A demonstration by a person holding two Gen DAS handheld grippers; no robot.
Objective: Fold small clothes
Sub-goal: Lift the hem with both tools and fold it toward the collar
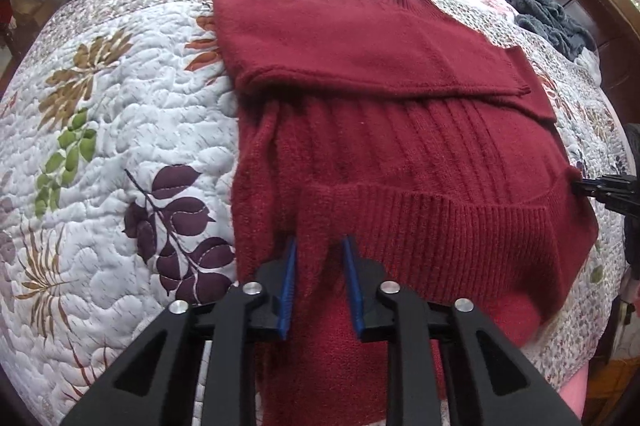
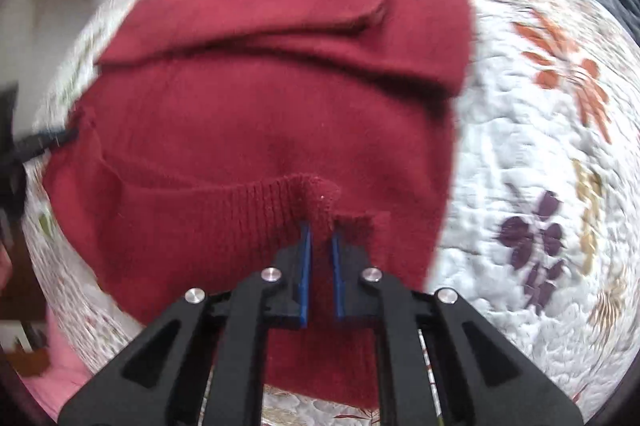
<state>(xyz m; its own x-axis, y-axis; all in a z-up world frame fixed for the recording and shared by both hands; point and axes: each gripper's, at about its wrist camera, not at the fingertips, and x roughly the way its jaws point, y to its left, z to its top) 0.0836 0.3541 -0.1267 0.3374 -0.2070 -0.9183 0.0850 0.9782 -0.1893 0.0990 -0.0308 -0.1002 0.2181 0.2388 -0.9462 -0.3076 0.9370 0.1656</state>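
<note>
Left gripper (image 1: 320,258) is clamped on the ribbed hem of the red sweater (image 1: 384,130), which lies mid-quilt (image 1: 120,130), sleeves folded across. Right gripper (image 2: 320,234) is clamped on the hem's opposite corner. Grey garment (image 1: 544,10) sits at far right edge.

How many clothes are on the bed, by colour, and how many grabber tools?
Dark red sweater: 1
Grey-blue fluffy garment, bunched at the far side of the floral quilt: 1
Grippers: 2, the left gripper and the right gripper, each pinching the sweater's hem
Total: 4 things, 2 clothes and 2 grippers
</note>
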